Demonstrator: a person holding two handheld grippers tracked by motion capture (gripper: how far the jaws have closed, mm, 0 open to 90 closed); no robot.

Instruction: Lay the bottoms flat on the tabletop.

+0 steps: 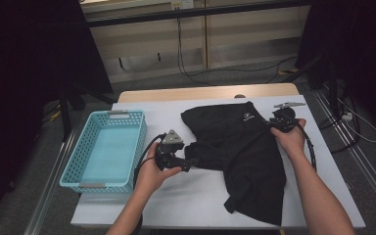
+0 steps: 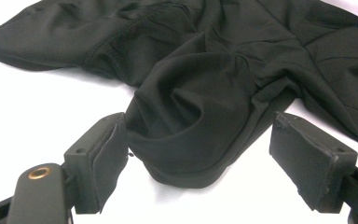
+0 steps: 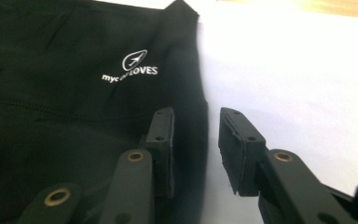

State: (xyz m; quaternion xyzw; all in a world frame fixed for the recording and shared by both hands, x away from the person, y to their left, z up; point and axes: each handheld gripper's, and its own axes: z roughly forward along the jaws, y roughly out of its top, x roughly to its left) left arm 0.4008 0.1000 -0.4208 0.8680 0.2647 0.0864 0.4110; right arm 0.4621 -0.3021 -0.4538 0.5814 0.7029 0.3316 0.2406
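Lying crumpled across the white surface (image 1: 186,205): a black garment (image 1: 240,152), the landmark for all places below.

Left tongs (image 1: 185,164): standing released at the garment's left edge, jaws wide, a bulging fold of cloth (image 2: 191,140) sitting between them but not pinched. Risking a bite on several layers at once, or on the fold's tip alone, with the cloth slipping out on lifting.

Right tongs (image 3: 196,154): hovering released at the garment's right hem, narrow gap, one jaw over the cloth, the other over bare surface, just below the printed logo (image 3: 133,65). Risking a shallow grip on the thin hem (image 3: 205,130), or scraping the surface instead of catching fabric.

Left of the garment, well apart from it: a turquoise basket (image 1: 73,166), holding nothing.
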